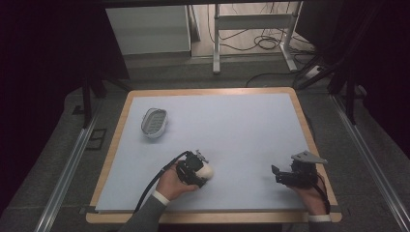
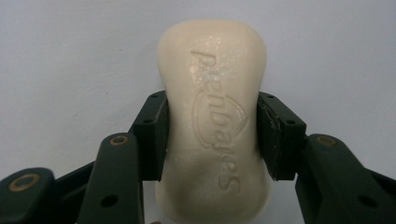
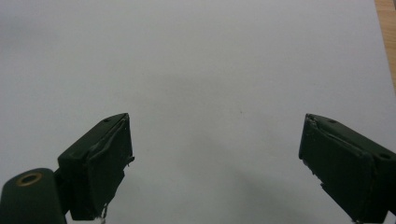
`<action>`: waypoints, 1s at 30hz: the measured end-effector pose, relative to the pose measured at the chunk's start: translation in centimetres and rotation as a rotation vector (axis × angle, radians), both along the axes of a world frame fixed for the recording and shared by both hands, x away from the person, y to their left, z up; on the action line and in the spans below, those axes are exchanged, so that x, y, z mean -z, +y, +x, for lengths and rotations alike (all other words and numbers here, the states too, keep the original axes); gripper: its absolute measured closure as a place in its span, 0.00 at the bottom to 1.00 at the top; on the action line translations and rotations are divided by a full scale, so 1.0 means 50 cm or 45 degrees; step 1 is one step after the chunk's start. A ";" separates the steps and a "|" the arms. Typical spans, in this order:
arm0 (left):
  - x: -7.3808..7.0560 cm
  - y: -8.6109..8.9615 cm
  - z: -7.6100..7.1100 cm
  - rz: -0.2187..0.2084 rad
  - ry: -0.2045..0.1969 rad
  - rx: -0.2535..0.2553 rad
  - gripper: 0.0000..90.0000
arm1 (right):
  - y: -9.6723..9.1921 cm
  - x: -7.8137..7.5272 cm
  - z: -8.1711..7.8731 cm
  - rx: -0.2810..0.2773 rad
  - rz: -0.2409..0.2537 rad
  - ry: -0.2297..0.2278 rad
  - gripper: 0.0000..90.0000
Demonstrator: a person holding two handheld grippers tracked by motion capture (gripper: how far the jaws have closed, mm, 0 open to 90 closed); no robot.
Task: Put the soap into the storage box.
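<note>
Soap gripped, dish waiting.
Left tool [image 2: 212, 135] clamps the soap [image 2: 214, 116]; right tool [image 3: 215, 158] gapes empty. Likely next: carry the soap up-left to the dish [image 1: 154, 122].

The mat [image 1: 232, 125] lies open across its centre, far side and right. One obstacle stands far left: a white soap dish [image 1: 154, 123]. The near edge carries the left gripper [image 1: 200, 170] clamping a soap bar [image 2: 215, 121], well apart from the right gripper [image 1: 280, 175].
</note>
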State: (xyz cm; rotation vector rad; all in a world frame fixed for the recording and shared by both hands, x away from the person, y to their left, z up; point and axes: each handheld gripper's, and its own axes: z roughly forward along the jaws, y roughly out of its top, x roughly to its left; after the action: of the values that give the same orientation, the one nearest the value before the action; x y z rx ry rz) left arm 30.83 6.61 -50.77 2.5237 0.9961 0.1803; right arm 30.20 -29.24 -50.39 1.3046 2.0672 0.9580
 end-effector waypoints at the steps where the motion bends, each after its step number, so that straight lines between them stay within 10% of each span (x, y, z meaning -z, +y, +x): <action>1: -0.004 0.002 -0.001 -0.010 -0.019 -0.015 0.55 | 0.000 0.000 0.000 0.000 -0.002 -0.001 0.11; 30: -0.071 0.069 0.017 -0.130 -0.049 -0.053 0.55 | -0.005 -0.001 0.000 -0.002 0.014 -0.004 0.10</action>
State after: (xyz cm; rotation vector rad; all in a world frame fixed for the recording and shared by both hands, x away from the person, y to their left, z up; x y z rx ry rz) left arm 31.69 10.07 -47.23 2.3996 1.0171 0.1848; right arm 30.19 -29.51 -50.36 1.3069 2.0636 0.9724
